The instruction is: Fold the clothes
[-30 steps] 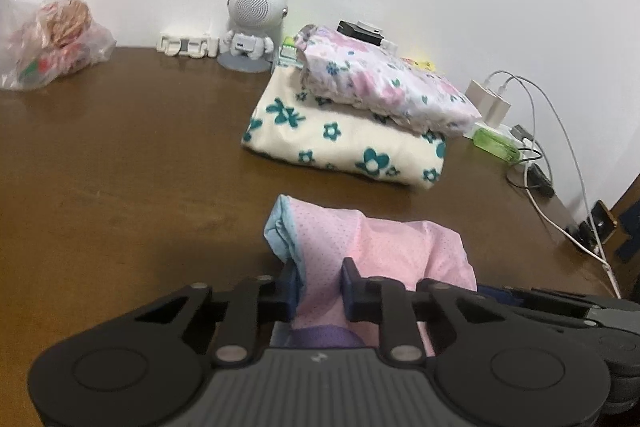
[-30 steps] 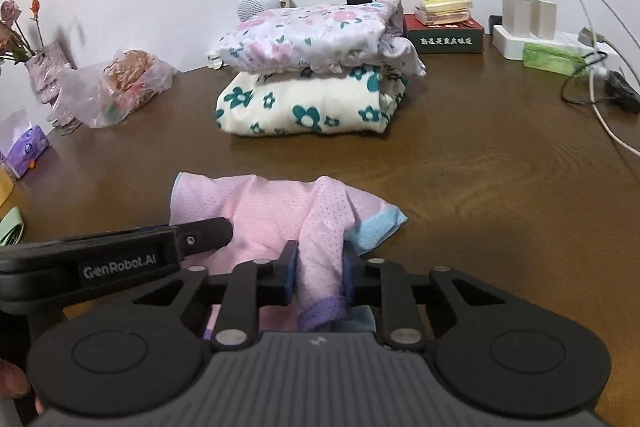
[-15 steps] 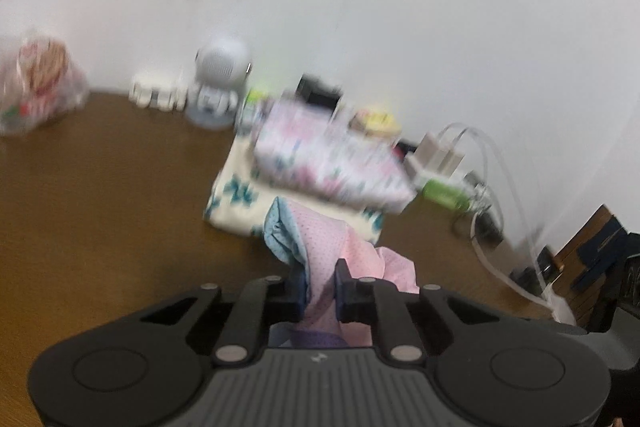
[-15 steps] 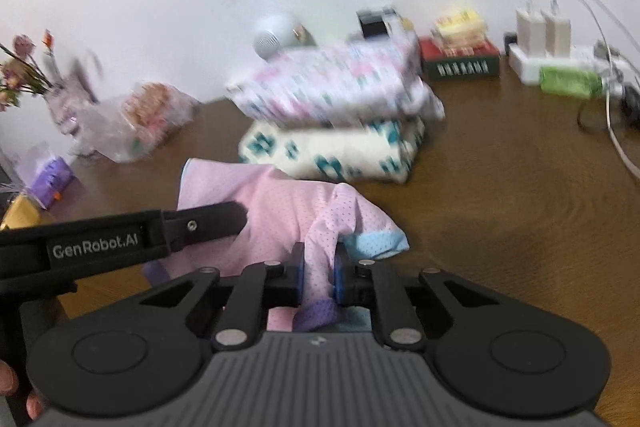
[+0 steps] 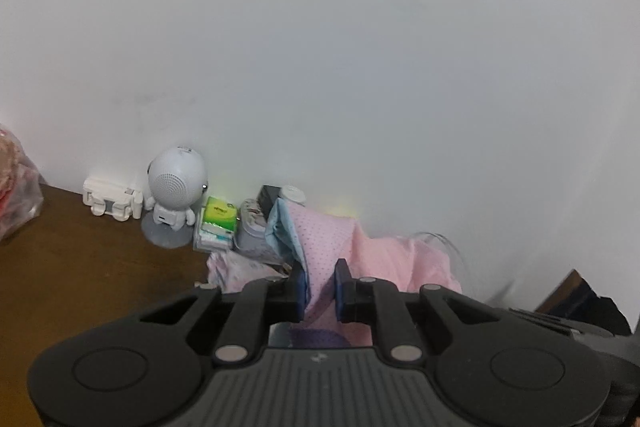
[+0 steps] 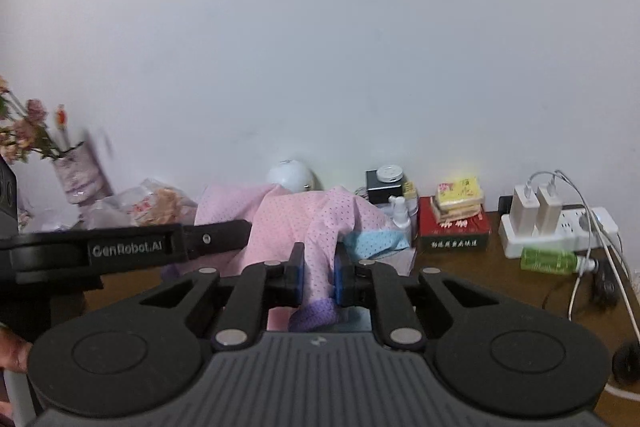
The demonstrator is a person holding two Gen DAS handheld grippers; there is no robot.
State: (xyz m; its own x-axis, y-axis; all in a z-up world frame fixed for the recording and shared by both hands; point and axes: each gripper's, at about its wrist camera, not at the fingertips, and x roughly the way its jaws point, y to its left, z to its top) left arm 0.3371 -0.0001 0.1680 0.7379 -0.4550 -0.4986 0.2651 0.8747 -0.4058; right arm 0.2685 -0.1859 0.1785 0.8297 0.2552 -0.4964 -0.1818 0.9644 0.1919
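Behind the pink garment pinched by both hand-held grippers, white speaker and clutter hide.

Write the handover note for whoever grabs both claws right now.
Left claw: shut on the pink dotted garment, near its blue-trimmed edge.
Right claw: shut on the same garment, at a fold with purple and blue trim.
The garment hangs between the two claws, and both cameras point mostly at the wall.
A floral folded garment shows just behind it on the brown table, only partly visible.
Done: the pink piece is gripped at two points.
Left: lay it down, fold it, probably add it to the folded clothes.
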